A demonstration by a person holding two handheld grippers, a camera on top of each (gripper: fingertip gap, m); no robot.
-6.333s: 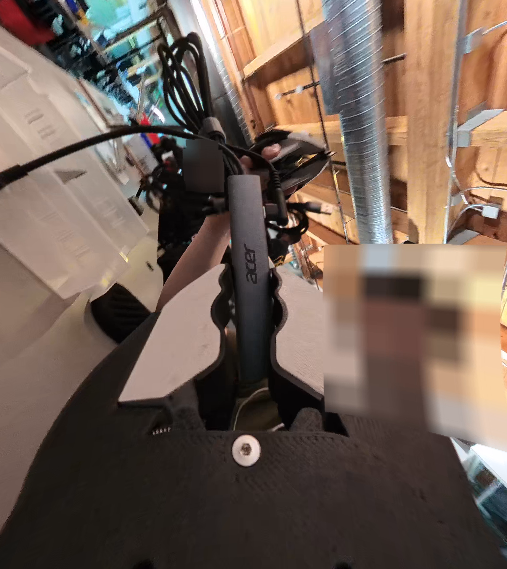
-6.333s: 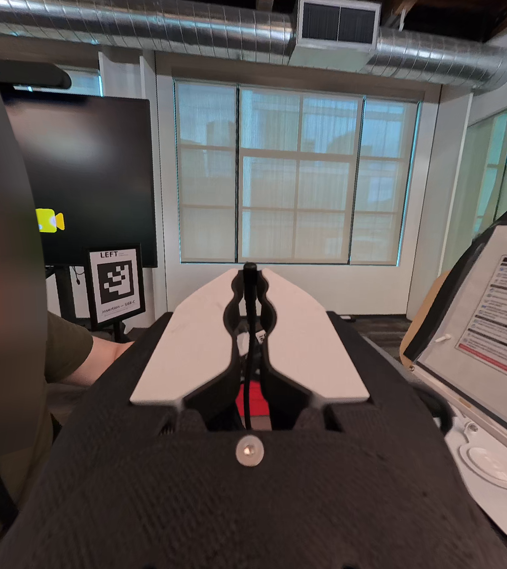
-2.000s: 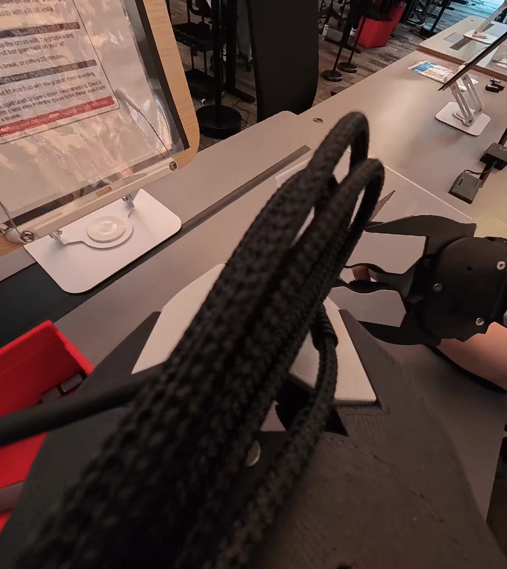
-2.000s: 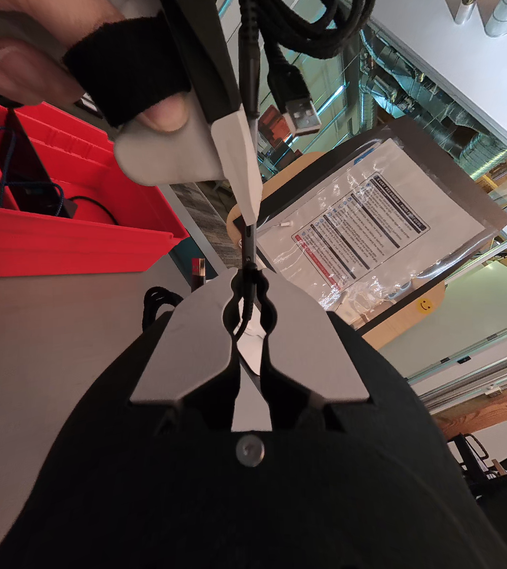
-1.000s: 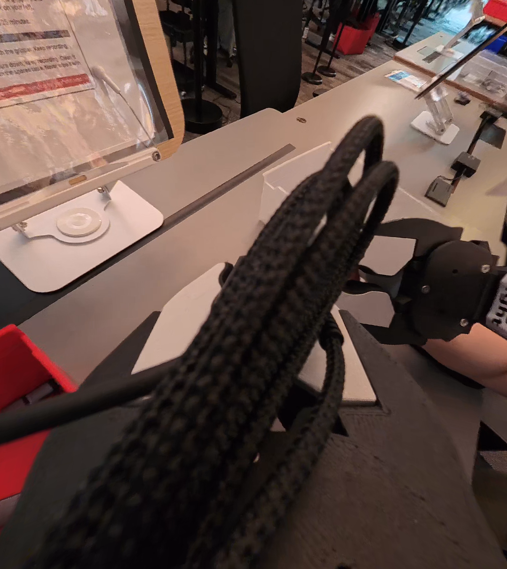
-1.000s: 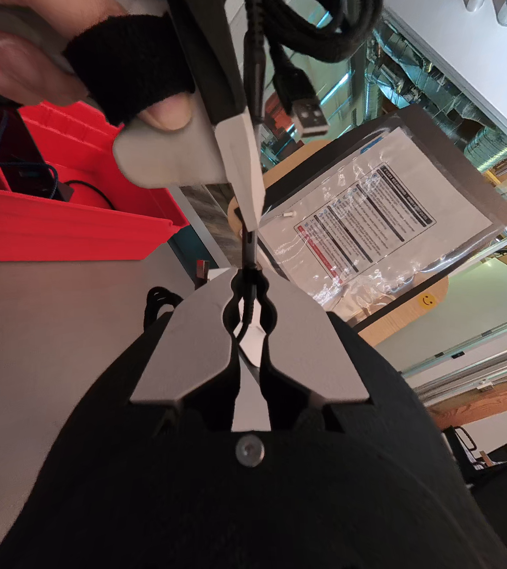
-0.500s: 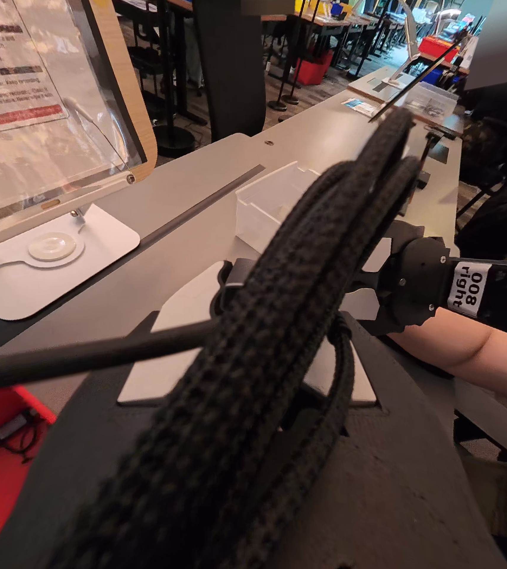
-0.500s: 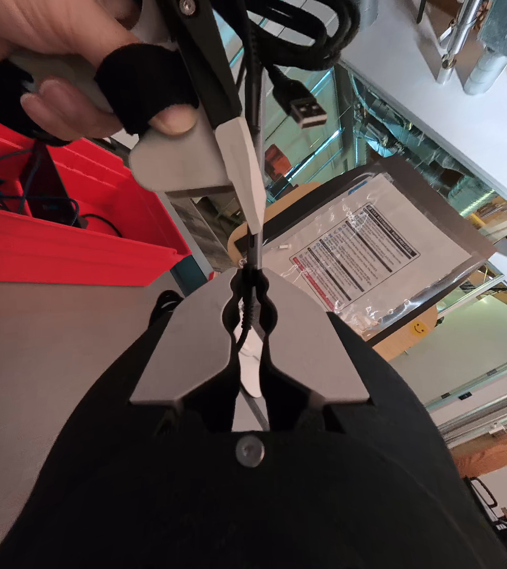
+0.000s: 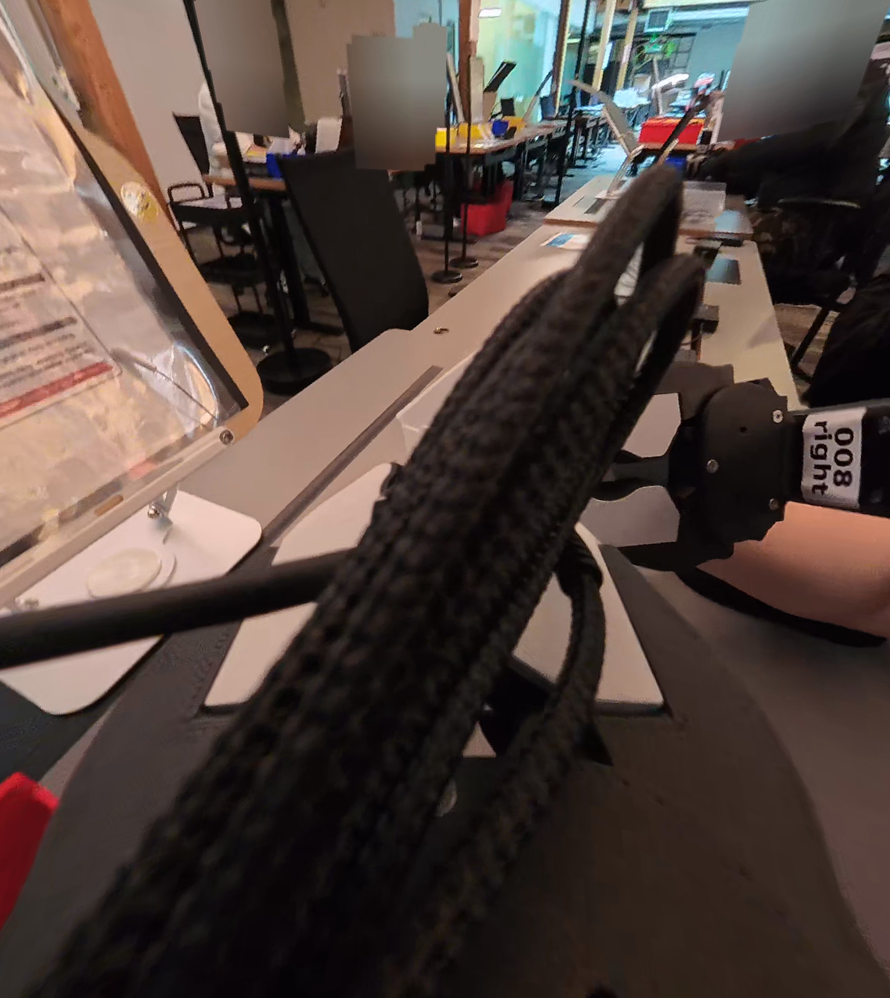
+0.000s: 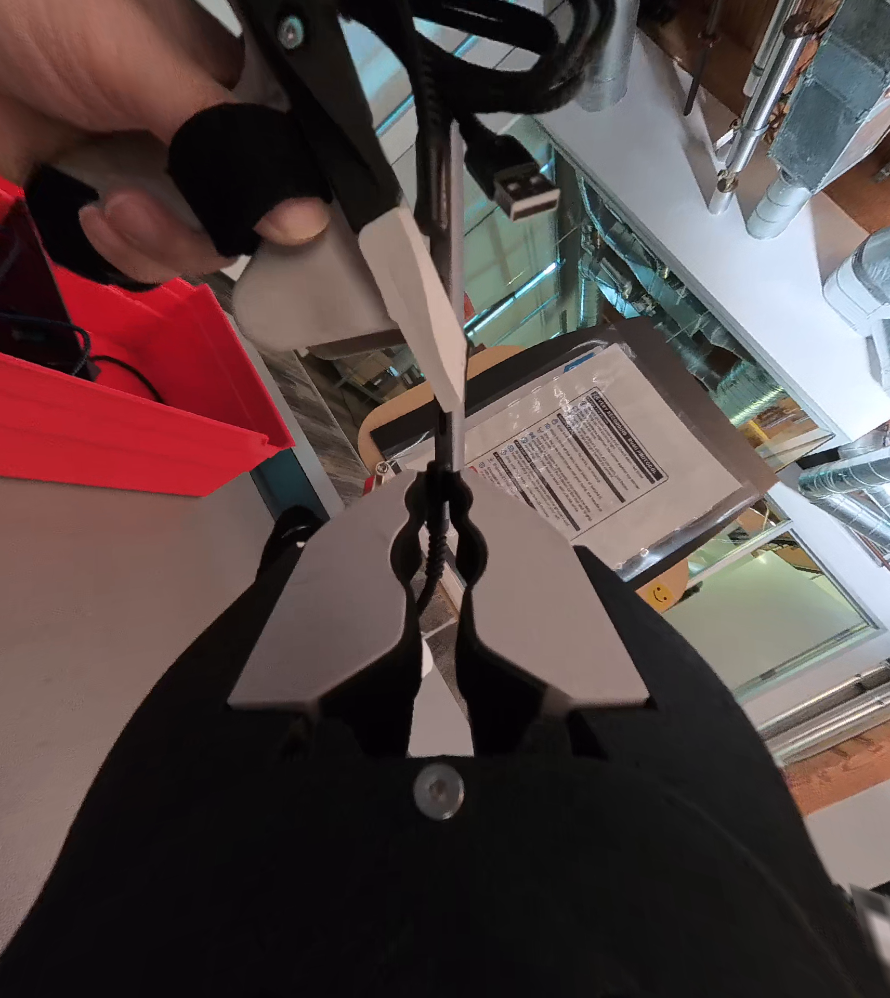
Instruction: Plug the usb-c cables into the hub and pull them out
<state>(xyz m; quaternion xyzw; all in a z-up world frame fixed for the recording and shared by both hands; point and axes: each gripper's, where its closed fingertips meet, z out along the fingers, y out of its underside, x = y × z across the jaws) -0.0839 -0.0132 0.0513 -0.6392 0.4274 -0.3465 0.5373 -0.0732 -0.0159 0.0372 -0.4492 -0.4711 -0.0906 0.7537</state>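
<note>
In my right wrist view, the slim grey bar-shaped hub runs edge-on, straight away from the camera, and a thin black usb-c cable with a ribbed strain relief meets its near end. My right gripper has its pale fingers pinched almost together on that cable's plug, right at the hub's end; whether the plug is seated I cannot tell. The hub's far end sits between the white fingers of my left gripper, which a hand wearing black finger loops holds above. A black USB-A plug dangles beside the hub from a looped black cord.

In my left wrist view, a thick bundle of black braided cable lies across the lens and hides the fingertips, so I cannot tell how far the left fingers are apart. A smooth black cable crosses to the left. The right gripper's black body is at the right, over the grey tabletop. A red plastic bin and a clear-fronted instruction stand stand on it.
</note>
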